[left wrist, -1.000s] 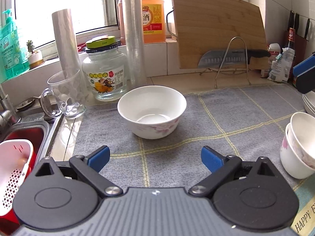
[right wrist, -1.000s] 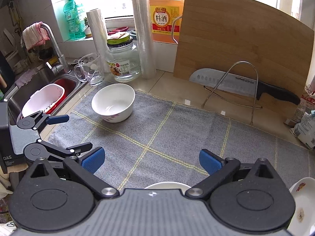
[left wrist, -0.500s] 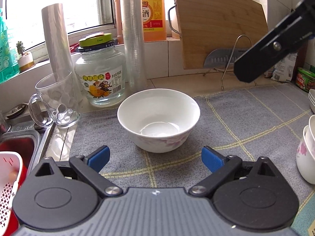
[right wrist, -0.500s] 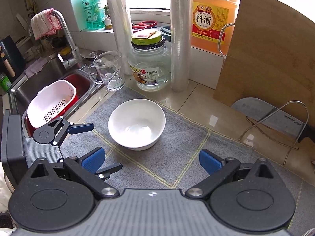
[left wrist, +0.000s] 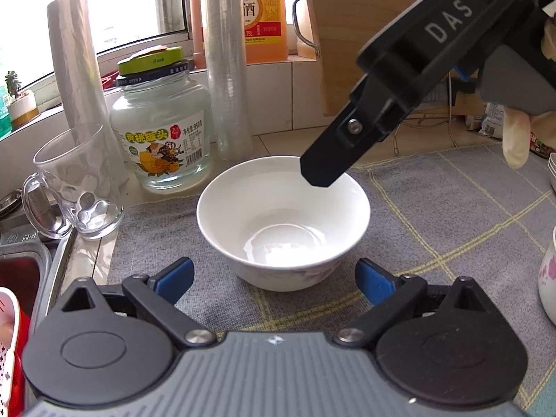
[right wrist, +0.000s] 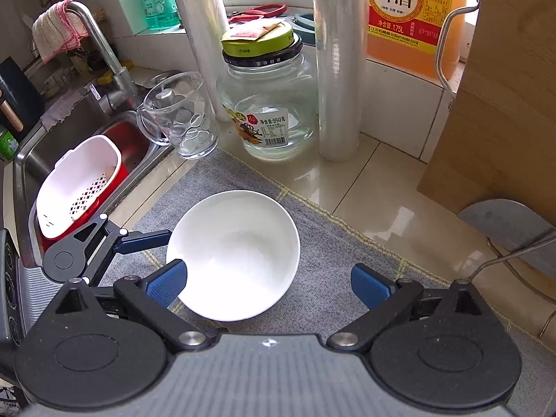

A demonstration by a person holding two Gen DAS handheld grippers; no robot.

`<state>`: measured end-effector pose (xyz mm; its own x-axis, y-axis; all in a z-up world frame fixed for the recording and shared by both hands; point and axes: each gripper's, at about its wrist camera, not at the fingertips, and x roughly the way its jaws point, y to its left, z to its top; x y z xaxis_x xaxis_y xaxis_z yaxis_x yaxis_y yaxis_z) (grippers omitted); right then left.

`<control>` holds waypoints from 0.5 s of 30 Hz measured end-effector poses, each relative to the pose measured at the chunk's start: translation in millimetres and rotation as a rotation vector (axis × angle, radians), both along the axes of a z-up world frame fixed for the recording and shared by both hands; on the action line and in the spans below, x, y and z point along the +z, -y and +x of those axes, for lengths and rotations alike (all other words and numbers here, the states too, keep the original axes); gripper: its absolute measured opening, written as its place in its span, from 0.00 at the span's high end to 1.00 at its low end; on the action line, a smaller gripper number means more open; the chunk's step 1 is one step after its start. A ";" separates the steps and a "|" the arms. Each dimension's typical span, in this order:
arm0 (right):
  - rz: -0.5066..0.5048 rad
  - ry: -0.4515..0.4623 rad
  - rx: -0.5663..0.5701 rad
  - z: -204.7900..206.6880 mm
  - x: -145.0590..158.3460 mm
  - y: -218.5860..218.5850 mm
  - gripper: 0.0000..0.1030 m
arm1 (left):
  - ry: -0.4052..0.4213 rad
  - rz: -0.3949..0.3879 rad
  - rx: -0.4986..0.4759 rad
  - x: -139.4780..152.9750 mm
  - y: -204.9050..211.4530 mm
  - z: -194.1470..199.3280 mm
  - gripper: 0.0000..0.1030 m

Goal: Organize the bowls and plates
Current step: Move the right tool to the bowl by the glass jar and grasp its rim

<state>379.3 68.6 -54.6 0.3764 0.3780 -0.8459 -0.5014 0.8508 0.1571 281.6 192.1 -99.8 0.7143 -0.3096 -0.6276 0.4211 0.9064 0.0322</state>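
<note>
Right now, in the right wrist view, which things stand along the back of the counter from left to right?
Clear glass mug → glass jar with green lid → roll of clear plastic wrap → wooden cutting board.

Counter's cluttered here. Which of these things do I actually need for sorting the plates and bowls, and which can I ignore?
Needed: white bowl on the grey mat; stacked floral bowls at the right edge; left gripper and right gripper, both open.

Ignore: glass mug, jar, wrap rolls, cooking wine jug, cutting board, colander.
</note>
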 end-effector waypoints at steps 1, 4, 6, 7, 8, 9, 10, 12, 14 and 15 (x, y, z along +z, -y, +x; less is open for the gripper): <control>0.000 -0.004 0.006 2.5 -2.3 -1.7 0.01 | -0.001 -0.001 -0.005 0.2 0.0 1.0 0.04; -0.006 -0.014 0.019 8.3 -8.1 -5.9 0.01 | 0.005 0.001 -0.018 0.7 1.3 3.5 0.05; 0.002 -0.027 0.029 14.4 -12.2 -8.7 0.03 | 0.006 0.009 -0.021 0.5 3.4 6.0 0.05; 0.001 -0.031 0.030 16.3 -13.8 -9.9 0.05 | 0.005 0.008 -0.026 0.8 4.3 7.8 0.06; 0.000 -0.034 0.031 18.3 -15.3 -10.6 0.07 | 0.006 0.007 -0.028 1.0 4.6 8.3 0.06; 0.001 -0.039 0.033 20.8 -17.2 -12.7 0.08 | 0.009 0.007 -0.029 1.2 4.8 8.4 0.06; 0.004 -0.044 0.035 22.7 -19.1 -13.9 0.08 | 0.013 0.005 -0.032 1.8 4.7 8.2 0.07; 0.003 -0.049 0.040 25.6 -22.3 -16.9 0.09 | 0.017 0.001 -0.034 2.6 4.4 8.7 0.07; -0.002 -0.053 0.053 27.8 -25.3 -20.7 0.11 | 0.016 -0.003 -0.038 3.1 4.0 9.7 0.07; -0.004 -0.055 0.058 28.2 -26.7 -22.2 0.12 | 0.014 -0.005 -0.040 3.3 3.8 11.8 0.07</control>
